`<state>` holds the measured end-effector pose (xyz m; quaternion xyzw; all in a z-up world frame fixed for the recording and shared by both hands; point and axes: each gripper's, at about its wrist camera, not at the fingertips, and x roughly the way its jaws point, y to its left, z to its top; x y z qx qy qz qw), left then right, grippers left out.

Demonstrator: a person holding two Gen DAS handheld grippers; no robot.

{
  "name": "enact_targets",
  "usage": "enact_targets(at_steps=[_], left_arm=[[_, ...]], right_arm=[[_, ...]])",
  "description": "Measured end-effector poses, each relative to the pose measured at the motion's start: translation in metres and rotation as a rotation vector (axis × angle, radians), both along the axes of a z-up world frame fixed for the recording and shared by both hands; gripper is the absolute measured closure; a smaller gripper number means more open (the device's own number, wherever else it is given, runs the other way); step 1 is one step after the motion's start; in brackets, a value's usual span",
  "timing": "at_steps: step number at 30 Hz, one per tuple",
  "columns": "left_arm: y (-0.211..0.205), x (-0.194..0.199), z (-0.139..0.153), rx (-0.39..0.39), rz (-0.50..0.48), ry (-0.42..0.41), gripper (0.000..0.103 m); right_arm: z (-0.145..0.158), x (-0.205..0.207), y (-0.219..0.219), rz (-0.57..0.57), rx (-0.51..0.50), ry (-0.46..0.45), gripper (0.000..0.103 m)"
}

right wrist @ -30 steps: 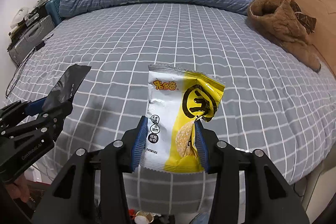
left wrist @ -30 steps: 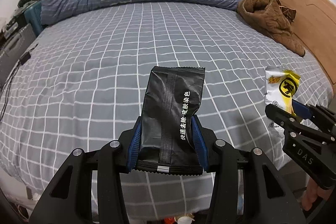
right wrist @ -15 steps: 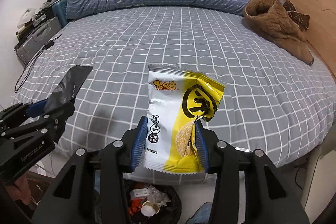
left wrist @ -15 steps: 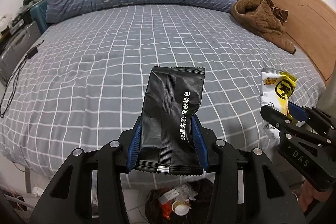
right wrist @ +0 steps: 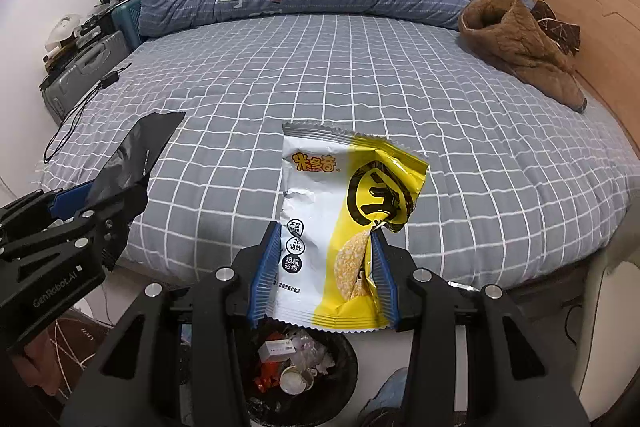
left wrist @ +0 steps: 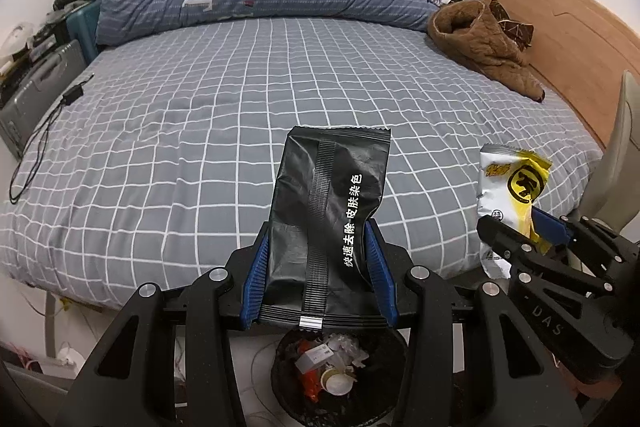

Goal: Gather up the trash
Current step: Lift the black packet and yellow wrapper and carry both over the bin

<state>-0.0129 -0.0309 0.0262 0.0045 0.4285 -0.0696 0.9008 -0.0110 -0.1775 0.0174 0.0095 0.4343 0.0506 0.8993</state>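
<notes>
left hand-held gripper (left wrist: 318, 267) above bin (left wrist: 340, 375), clamped on black pack (left wrist: 328, 211) | right hand-held gripper (right wrist: 324, 267) above bin, clamped on yellow bag (right wrist: 340, 227) | bed (left wrist: 240, 99) behind

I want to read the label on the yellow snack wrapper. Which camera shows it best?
The right wrist view: the yellow wrapper faces the lens, centred in the right gripper. The left wrist view shows it small and angled at the right edge.
</notes>
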Motion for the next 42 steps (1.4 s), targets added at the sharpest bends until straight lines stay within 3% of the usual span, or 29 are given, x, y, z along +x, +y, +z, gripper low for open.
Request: enact_targets(at_steps=[16,30,42], left_arm=[[0.003,-0.038,-0.001,-0.018,0.008,-0.002,0.059],[0.013,-0.082,-0.054,-0.042,0.033,0.077,0.059],[0.008,-0.102,-0.116,-0.008,0.012,0.16,0.059]], right_arm=[[-0.001,-0.041,0.007,0.0,0.016,-0.007,0.061],[-0.048,-0.08,0.005,-0.004,0.008,0.053,0.061],[-0.1,-0.102,0.015,0.005,0.014,0.132,0.061]])
